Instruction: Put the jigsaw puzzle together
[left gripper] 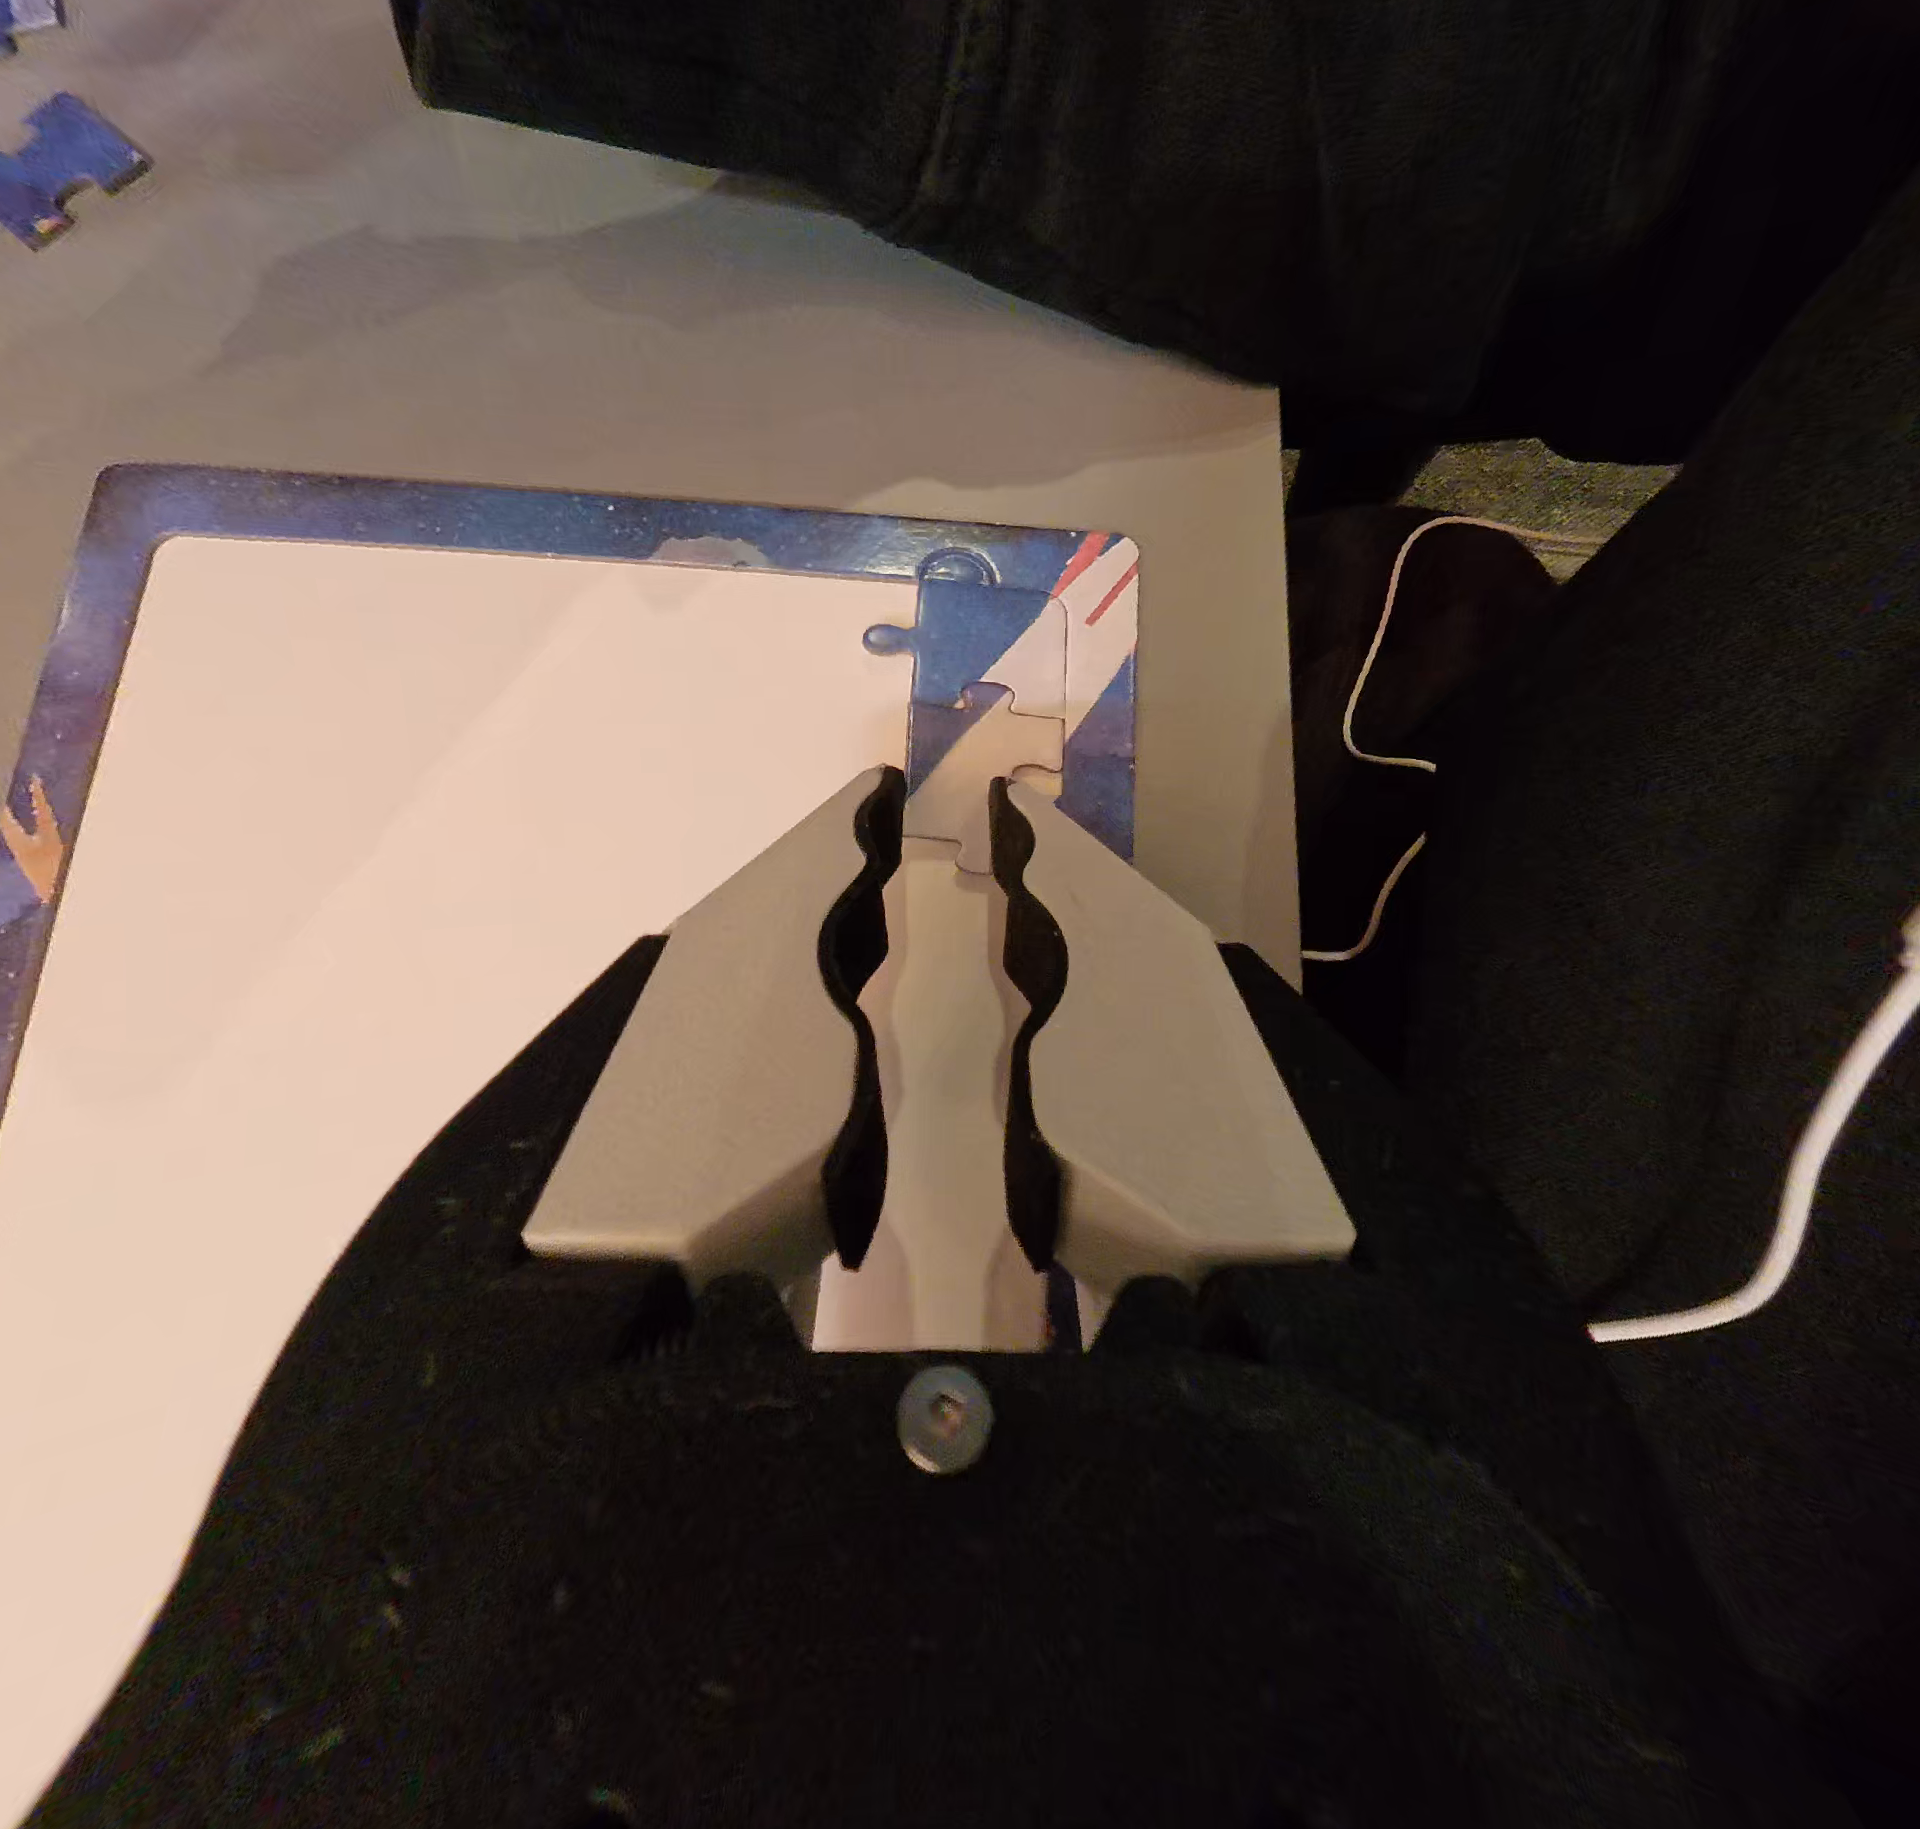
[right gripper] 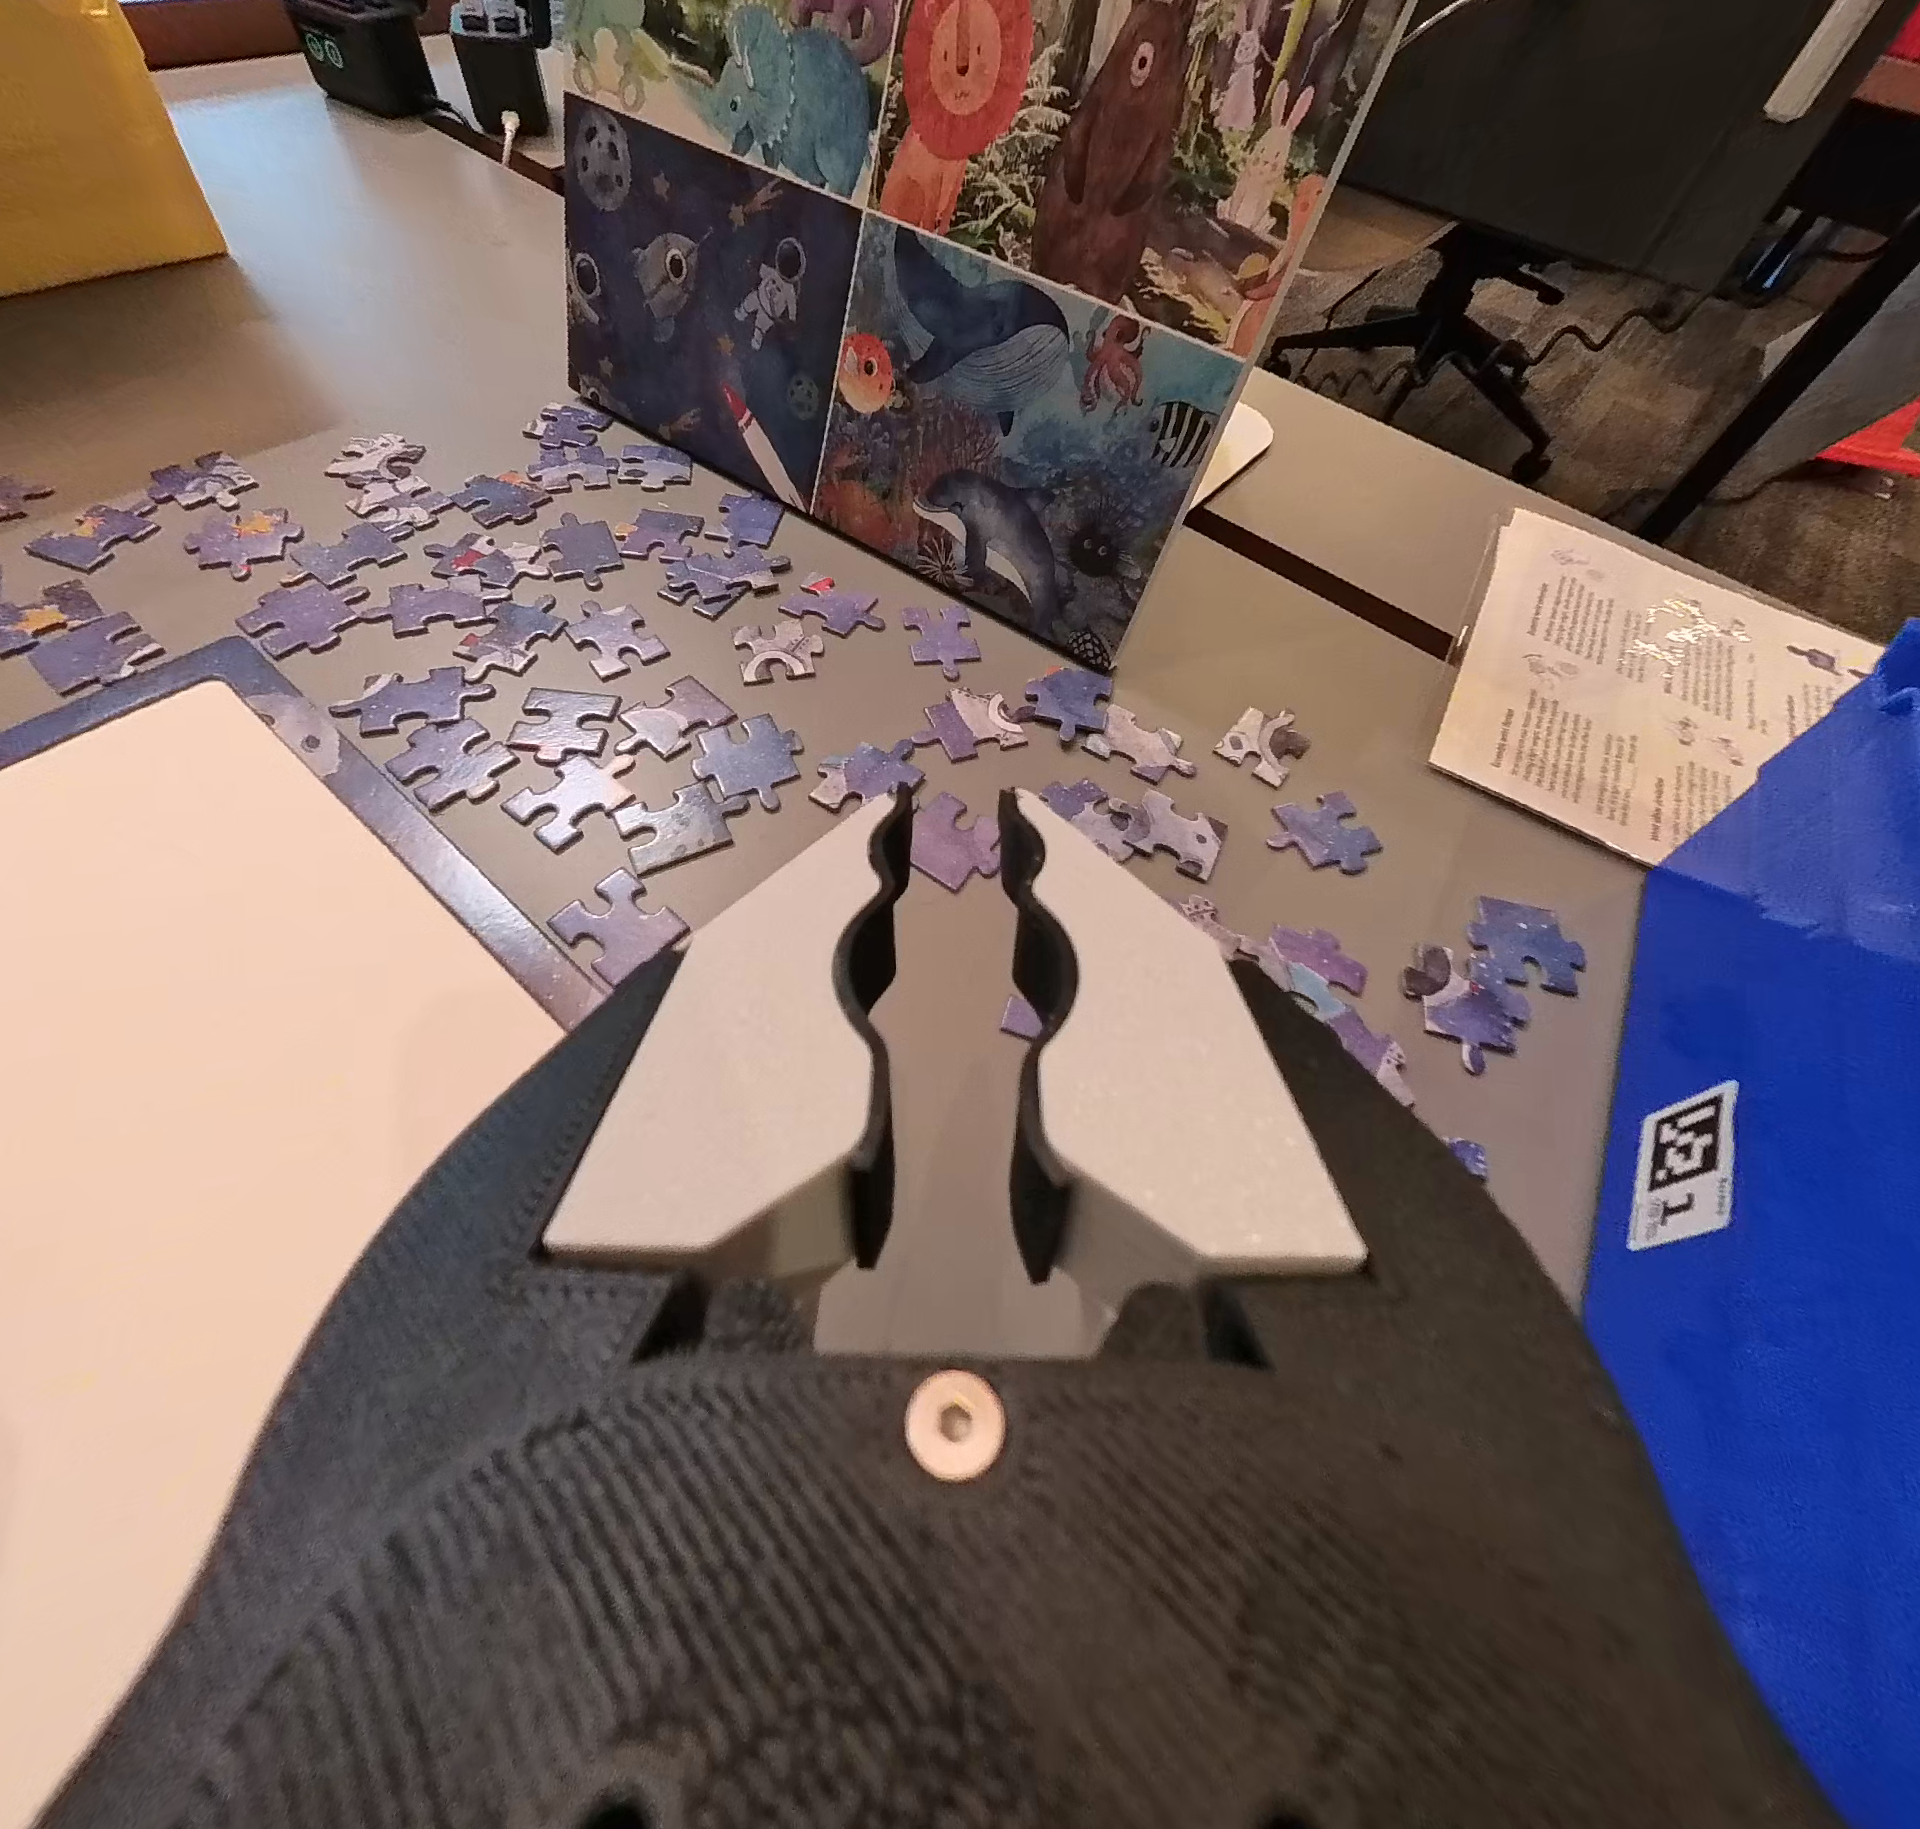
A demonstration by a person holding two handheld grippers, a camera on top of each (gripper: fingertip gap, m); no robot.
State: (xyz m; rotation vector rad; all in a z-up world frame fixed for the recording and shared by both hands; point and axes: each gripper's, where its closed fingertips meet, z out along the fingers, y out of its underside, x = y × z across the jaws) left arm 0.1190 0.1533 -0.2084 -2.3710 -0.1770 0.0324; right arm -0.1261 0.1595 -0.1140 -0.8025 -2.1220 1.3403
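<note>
Puzzle pieces (right gripper: 582,636), dozens of them in blue and purple, lie scattered flat over the grey bench (right gripper: 343,252) in the middle of the right wrist view, in front of an upright picture board (right gripper: 914,252). Only 2 joined pieces (left gripper: 987,699) sit in the upper right corner of the puzzle frame (left gripper: 520,517), whose white inside is otherwise bare. They look thin, light, stiff card, lying flush, so I would pinch one by its edge or tab. The left claw (left gripper: 940,792) hovers parted and empty just over the lower joined piece. The right claw (right gripper: 956,808) is also parted, holding nothing, above a loose piece. A printed sheet (right gripper: 1621,678) and blue bag (right gripper: 1787,1156) sit right; an office chair (right gripper: 1455,325) stands behind.
</note>
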